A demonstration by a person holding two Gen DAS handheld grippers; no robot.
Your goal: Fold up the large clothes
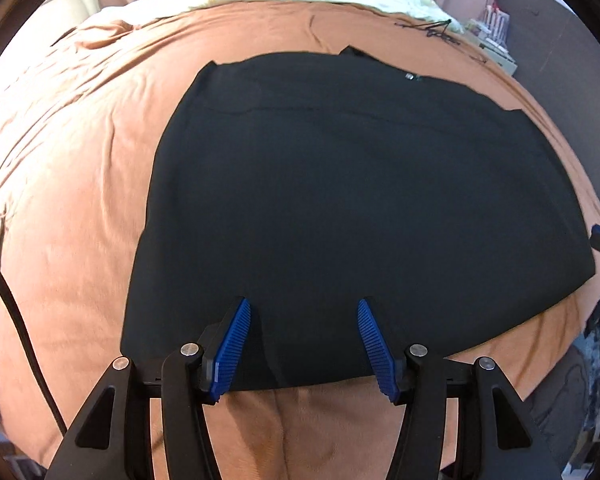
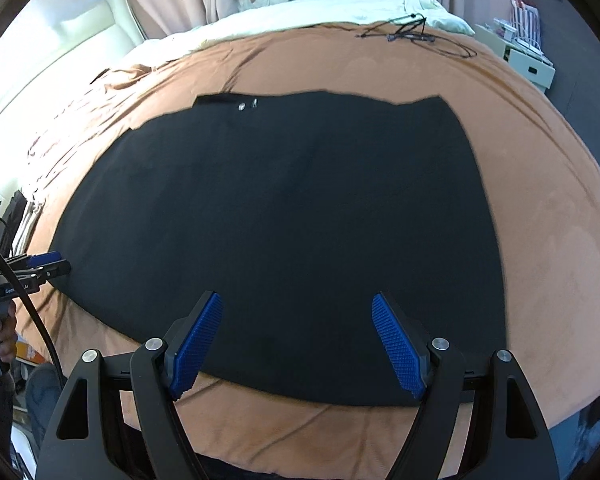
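**Both grippers poised at the near hem of the black garment**

The black garment (image 1: 340,200) lies flat on the bed (image 1: 80,160), on its brown cover. The left gripper (image 1: 304,344) and right gripper (image 2: 298,344) hover above the garment's near hem, both spread and holding nothing. To fold well, I judge each should pinch the hem near a corner and lift evenly. The garment's long axis runs side to side; its buttoned edge points toward the pillows.
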